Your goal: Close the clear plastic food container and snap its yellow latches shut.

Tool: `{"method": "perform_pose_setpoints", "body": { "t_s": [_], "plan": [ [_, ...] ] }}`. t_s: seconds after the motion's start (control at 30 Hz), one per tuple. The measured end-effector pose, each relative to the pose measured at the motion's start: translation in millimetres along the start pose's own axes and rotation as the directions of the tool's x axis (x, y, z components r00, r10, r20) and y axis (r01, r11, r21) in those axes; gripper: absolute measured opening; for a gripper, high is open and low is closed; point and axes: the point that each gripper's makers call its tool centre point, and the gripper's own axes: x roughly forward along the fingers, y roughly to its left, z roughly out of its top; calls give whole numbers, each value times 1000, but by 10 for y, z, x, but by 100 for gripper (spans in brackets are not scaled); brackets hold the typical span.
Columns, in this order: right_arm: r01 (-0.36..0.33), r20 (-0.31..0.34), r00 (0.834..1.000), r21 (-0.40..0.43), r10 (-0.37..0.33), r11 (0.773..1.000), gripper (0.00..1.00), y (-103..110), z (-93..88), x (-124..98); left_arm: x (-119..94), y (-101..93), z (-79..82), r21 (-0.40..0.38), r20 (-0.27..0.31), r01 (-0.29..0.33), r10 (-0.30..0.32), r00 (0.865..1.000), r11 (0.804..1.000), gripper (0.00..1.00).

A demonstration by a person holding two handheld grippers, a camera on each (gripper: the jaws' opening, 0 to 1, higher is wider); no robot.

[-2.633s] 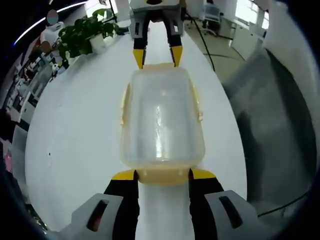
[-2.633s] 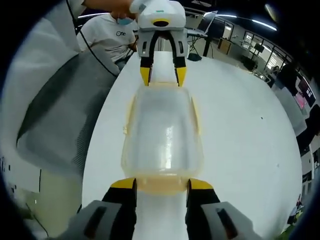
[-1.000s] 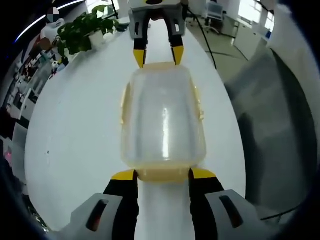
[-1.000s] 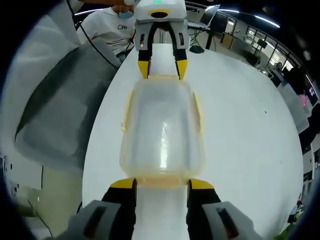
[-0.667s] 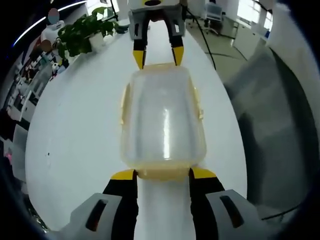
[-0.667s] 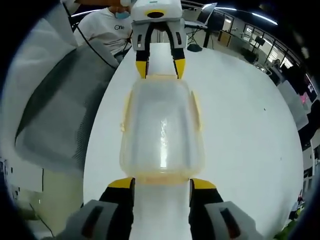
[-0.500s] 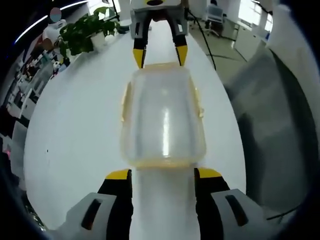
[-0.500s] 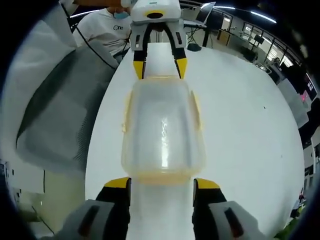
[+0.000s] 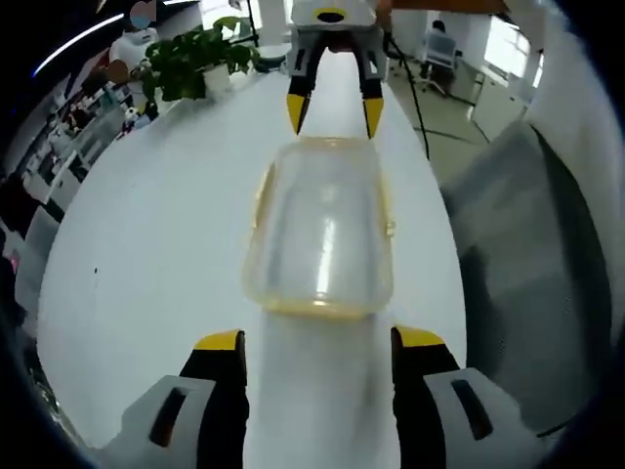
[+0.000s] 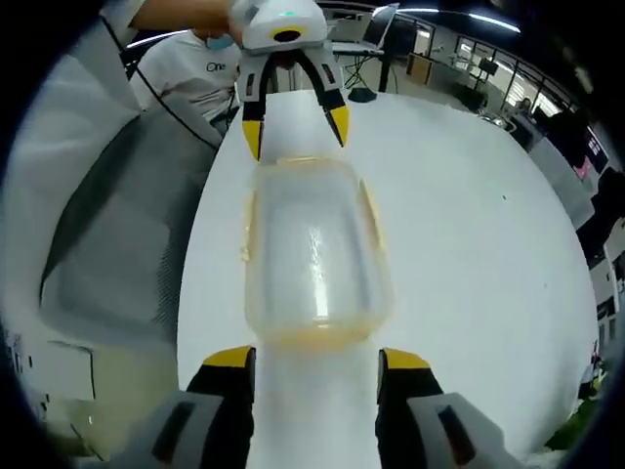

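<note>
The container (image 9: pixel 320 230) is clear and frosted, with a white streak of glare down its lid; its rim and latches (image 9: pixel 389 227) are pale yellow. In the right gripper view the same container (image 10: pixel 311 254) shows a yellowish band along its near edge. The tabletop (image 9: pixel 156 234) is plain white, with one small dark speck. The left hand-held gripper (image 9: pixel 317 342) has black fingers with yellow tips and grey housings. The right hand-held gripper (image 10: pixel 317 362) is coloured the same: black, yellow tips, grey body. The plant (image 9: pixel 190 63) is dark green in a white pot. A person's shirt (image 10: pixel 195 68) is white with dark lettering. The chair (image 10: pixel 107 225) is grey.
</note>
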Motion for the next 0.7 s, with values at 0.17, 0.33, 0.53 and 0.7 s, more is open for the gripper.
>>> {"method": "perform_pose_setpoints", "body": {
  "t_s": [0.17,0.33,0.53,0.7],
  "plan": [
    [44,84,995,194,-61,980,46,-88,100,-70,-50,36,-5,-184,74,8,6,997,983,55],
    [80,109,985,390,-132,917,47,-196,158,-108,-57,85,-31,-398,109,19,27,994,917,57],
    [80,101,979,603,-176,793,42,-225,225,-88,-48,123,89,-671,191,66,86,978,739,56],
    [88,74,981,653,-179,752,43,-191,222,76,31,113,123,-712,175,31,134,976,702,55]
  ]
}}
